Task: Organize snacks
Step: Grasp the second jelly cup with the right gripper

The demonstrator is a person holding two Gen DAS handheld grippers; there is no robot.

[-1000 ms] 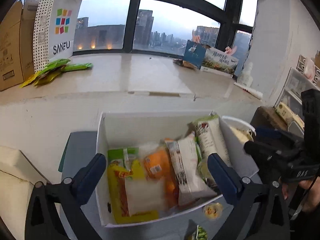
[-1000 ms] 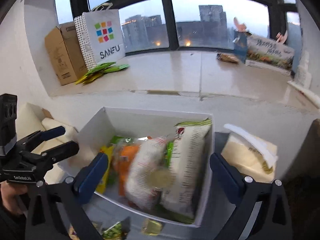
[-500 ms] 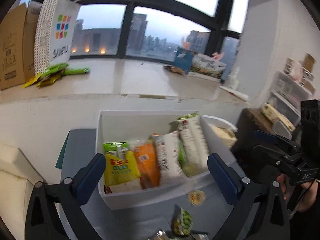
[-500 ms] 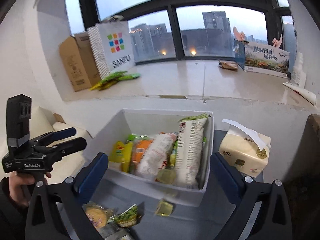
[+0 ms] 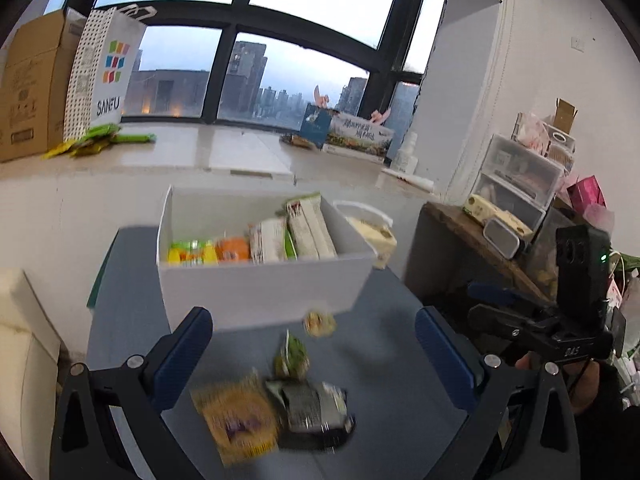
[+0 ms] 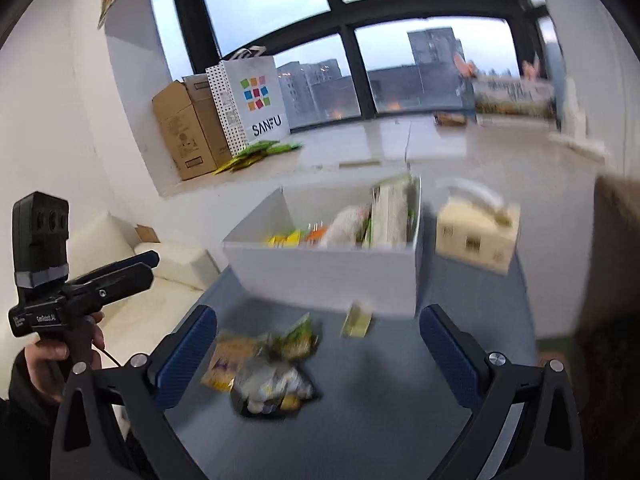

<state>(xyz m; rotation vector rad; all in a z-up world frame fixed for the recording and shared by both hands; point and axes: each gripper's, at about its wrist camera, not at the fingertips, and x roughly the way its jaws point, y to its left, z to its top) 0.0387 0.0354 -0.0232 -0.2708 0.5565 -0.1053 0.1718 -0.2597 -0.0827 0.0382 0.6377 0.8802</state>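
Between picks: left gripper and right gripper both spread wide and empty above loose snack packets on the grey table, just before a half-filled white box. Next, likely: lowering onto one packet, then closing.

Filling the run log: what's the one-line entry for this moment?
left claw open | right claw open | white bin part-filled | loose snacks on table

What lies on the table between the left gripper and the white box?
In the left wrist view, loose snacks lie between the left gripper and the white box: a yellow packet, a dark packet, a green packet and a small round snack.
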